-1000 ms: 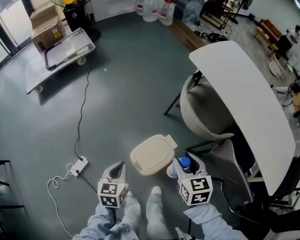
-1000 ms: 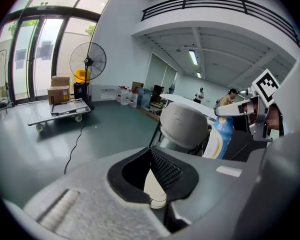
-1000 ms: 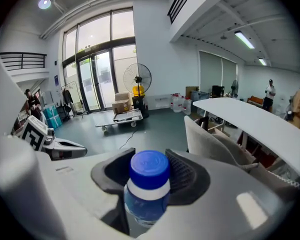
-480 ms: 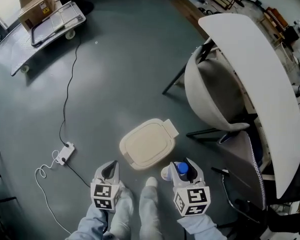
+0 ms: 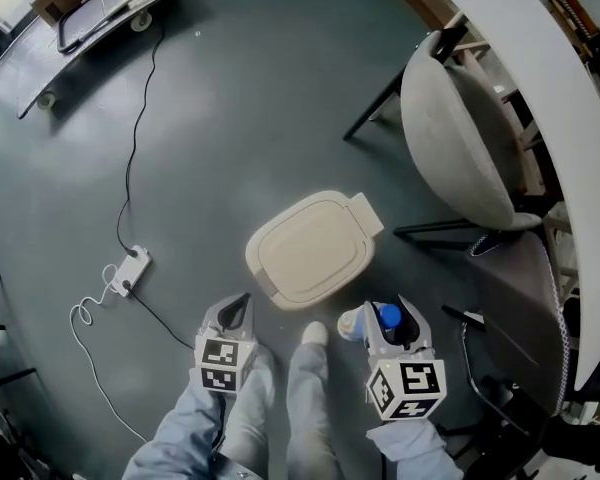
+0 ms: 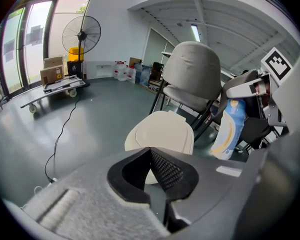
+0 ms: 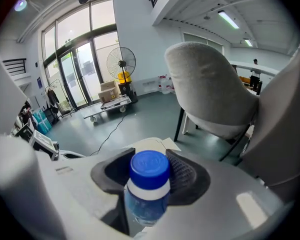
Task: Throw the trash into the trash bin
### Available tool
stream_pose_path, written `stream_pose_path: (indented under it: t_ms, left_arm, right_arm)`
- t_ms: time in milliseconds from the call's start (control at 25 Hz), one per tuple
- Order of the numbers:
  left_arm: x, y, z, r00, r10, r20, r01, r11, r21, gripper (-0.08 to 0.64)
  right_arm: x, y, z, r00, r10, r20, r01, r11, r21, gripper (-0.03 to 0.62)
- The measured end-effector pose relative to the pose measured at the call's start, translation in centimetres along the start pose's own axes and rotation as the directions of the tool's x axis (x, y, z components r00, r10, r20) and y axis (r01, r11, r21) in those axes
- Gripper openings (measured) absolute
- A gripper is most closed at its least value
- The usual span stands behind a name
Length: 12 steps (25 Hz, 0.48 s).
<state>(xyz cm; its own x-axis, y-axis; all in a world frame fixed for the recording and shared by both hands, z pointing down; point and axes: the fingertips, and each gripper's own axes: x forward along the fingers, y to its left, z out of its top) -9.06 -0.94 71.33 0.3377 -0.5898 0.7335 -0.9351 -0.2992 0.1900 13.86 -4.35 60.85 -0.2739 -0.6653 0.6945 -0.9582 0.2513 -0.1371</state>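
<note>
A trash bin with a shut cream lid [image 5: 308, 250] stands on the grey floor just ahead of my feet. My right gripper [image 5: 390, 314] is shut on a clear plastic bottle [image 5: 355, 323] with a blue cap, to the right of the bin and nearer to me. In the right gripper view the bottle [image 7: 149, 184] stands upright between the pads, with the bin lid [image 7: 157, 145] behind it. My left gripper [image 5: 240, 306] hangs shut and empty to the left of the bin and nearer to me. The left gripper view shows the bin [image 6: 162, 134] beyond the closed jaws and the bottle [image 6: 230, 129] at the right.
A grey shell chair [image 5: 460, 138] and a white table [image 5: 570, 118] stand to the right of the bin. A power strip with its cable [image 5: 128, 270] lies on the floor at the left. A flat cart [image 5: 90, 3] stands far back left. The person's shoe [image 5: 313, 334] is between the grippers.
Both grippers have sunk toward the floor, and the bin and chair now look larger and nearer. The right gripper has kept the bottle.
</note>
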Motion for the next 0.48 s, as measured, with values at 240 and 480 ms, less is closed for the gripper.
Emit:
stream_pose_path:
  t_ms: [240,480]
  left_arm:
    - [3.9,-0.2,-2.3,0.999,-0.032,-0.042,0.034,0.998,0.059,0.009]
    - [6.1,0.2,-3.3,0.997,-0.042,-0.066,0.049,0.992,0.112,0.009]
  right_arm:
    - [0.8,-0.9,-1.8,1.0,-0.013,-0.017,0.013,1.0,0.003,0.192]
    - [0.9,-1.0,-2.7,0.999,-0.019,-0.03,0.019,1.0,0.018,0.192]
